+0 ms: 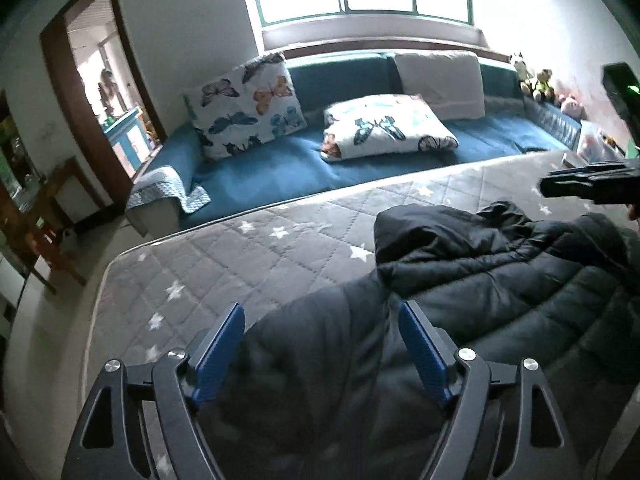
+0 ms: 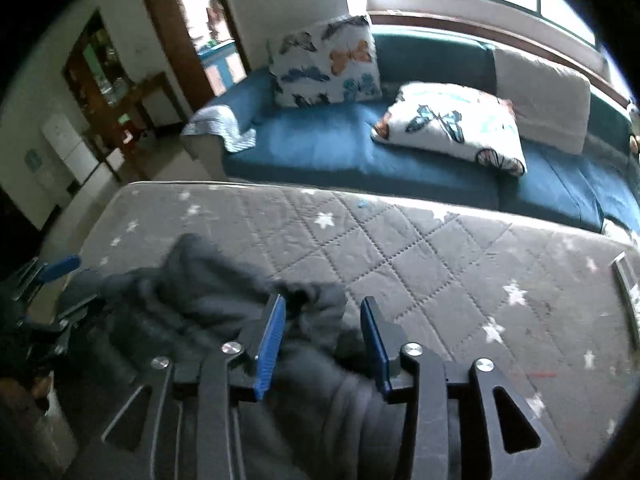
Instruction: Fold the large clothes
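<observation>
Beside blue sofa (image 1: 280, 168), star-quilted mattress (image 1: 224, 256)

A dark quilted puffer jacket (image 1: 480, 280) lies bunched and crumpled on the grey star-patterned mattress (image 1: 240, 256).

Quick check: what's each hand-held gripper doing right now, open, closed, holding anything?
Left hand-held gripper: open, over the dark jacket, holding nothing.
Right hand-held gripper: open, jacket below, nothing gripped.
</observation>
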